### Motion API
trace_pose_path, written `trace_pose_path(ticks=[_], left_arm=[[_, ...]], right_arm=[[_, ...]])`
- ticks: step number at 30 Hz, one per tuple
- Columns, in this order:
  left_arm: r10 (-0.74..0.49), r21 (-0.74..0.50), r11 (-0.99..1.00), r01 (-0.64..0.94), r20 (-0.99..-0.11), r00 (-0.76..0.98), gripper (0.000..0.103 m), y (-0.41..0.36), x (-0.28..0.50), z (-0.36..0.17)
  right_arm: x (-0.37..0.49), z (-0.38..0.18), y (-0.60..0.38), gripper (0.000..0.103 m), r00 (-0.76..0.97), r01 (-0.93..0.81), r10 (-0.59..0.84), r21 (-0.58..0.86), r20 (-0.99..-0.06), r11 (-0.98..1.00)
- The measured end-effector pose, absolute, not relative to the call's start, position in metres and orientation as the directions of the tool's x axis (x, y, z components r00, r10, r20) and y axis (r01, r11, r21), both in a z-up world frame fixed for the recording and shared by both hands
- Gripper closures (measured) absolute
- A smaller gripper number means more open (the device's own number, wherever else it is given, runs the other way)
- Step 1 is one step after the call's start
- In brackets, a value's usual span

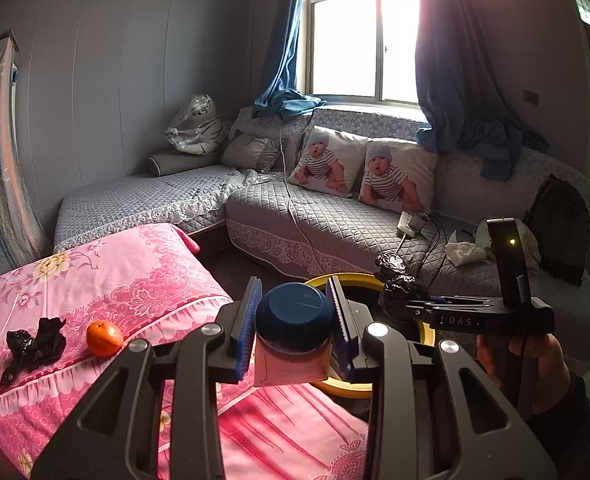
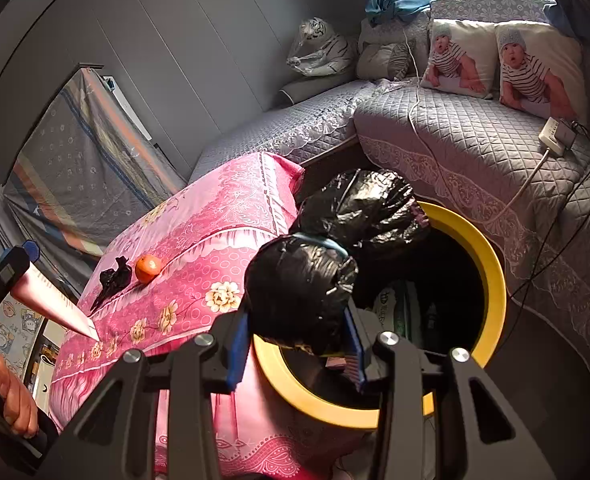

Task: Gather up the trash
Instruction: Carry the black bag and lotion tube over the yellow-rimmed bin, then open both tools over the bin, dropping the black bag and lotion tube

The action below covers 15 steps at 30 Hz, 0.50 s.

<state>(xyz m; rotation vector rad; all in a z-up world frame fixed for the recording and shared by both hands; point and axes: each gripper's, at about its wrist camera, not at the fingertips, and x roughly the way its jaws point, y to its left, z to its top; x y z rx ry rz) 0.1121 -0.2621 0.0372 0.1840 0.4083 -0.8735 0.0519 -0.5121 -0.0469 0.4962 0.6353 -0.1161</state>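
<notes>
Beside the pink-covered surface (image 2: pixel 199 248), the yellow-rimmed bin (image 2: pixel 491 264) lies directly under the right tool (image 2: pixel 297 344), which grips a black bag (image 2: pixel 299 280), nearer than the left tool (image 1: pixel 295 320) clamping a pink tube (image 1: pixel 291 364).

The tube (image 1: pixel 291 356) looks like smooth matt pink plastic with a dark blue glossy cap (image 1: pixel 295 316). The knotted bag (image 2: pixel 327 264) is crinkled, shiny black plastic film, as is the scrap (image 1: pixel 35 344) on the surface (image 1: pixel 135 280), whose cover is pink printed cloth. The bin (image 2: pixel 491 268) has a smooth yellow plastic rim. The tongs' pads (image 1: pixel 251 320) are ribbed blue rubber on matt black plastic. The sofa (image 1: pixel 335 228) cover is quilted grey cloth.
</notes>
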Motion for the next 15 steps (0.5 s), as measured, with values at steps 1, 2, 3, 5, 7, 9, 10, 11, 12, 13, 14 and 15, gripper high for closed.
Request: trace_pose_path(ticks=[1, 2, 3, 5, 7, 9, 10, 11, 12, 13, 14, 15], left_arm=[[-0.703, -0.006, 0.631, 0.776, -0.428, 0.568, 0.072, -0.267, 0.115, 0.035], [-0.702, -0.007, 0.627, 0.779, -0.438, 0.561, 0.072, -0.274, 0.119, 0.033], [-0.703, -0.009, 0.623, 0.783, -0.447, 0.554, 0.072, -0.28, 0.122, 0.031], [-0.702, -0.022, 0.62, 0.785, -0.463, 0.542, 0.072, -0.291, 0.132, 0.027], [-0.703, -0.028, 0.614, 0.789, -0.475, 0.529, 0.072, -0.304, 0.139, 0.022], [-0.698, -0.031, 0.61, 0.792, -0.493, 0.518, 0.072, -0.318, 0.146, 0.014], [-0.701, -0.038, 0.602, 0.798, -0.504, 0.505, 0.072, -0.325, 0.149, 0.01], [-0.7, -0.042, 0.598, 0.801, -0.515, 0.495, 0.072, -0.332, 0.153, 0.005], [-0.696, -0.047, 0.597, 0.801, -0.527, 0.488, 0.072, -0.339, 0.157, 0.0], [-0.695, -0.058, 0.594, 0.802, -0.539, 0.476, 0.072, -0.346, 0.162, -0.004], [-0.695, -0.069, 0.589, 0.805, -0.551, 0.461, 0.072, -0.351, 0.166, -0.009], [-0.693, -0.078, 0.587, 0.806, -0.562, 0.451, 0.072, -0.357, 0.17, -0.014]], right_arm=[[0.051, -0.048, -0.515, 0.066, 0.801, 0.261, 0.037, 0.405, -0.597, 0.876], [0.051, -0.049, -0.517, 0.066, 0.8, 0.269, 0.029, 0.401, -0.6, 0.876], [0.051, -0.051, -0.518, 0.066, 0.799, 0.272, 0.027, 0.4, -0.601, 0.875], [0.051, -0.054, -0.522, 0.066, 0.796, 0.281, 0.021, 0.4, -0.605, 0.872], [0.053, -0.056, -0.525, 0.066, 0.79, 0.299, -0.002, 0.381, -0.614, 0.875], [0.053, -0.057, -0.526, 0.066, 0.784, 0.313, -0.021, 0.366, -0.62, 0.877], [0.053, -0.059, -0.527, 0.066, 0.782, 0.314, -0.02, 0.366, -0.623, 0.876], [0.054, -0.06, -0.528, 0.066, 0.78, 0.317, -0.02, 0.367, -0.626, 0.875], [0.054, -0.063, -0.529, 0.066, 0.775, 0.322, -0.023, 0.364, -0.632, 0.874], [0.055, -0.065, -0.53, 0.066, 0.769, 0.329, -0.028, 0.358, -0.639, 0.874], [0.056, -0.067, -0.53, 0.066, 0.763, 0.336, -0.032, 0.355, -0.646, 0.872], [0.057, -0.07, -0.532, 0.066, 0.756, 0.341, -0.03, 0.355, -0.654, 0.871]])
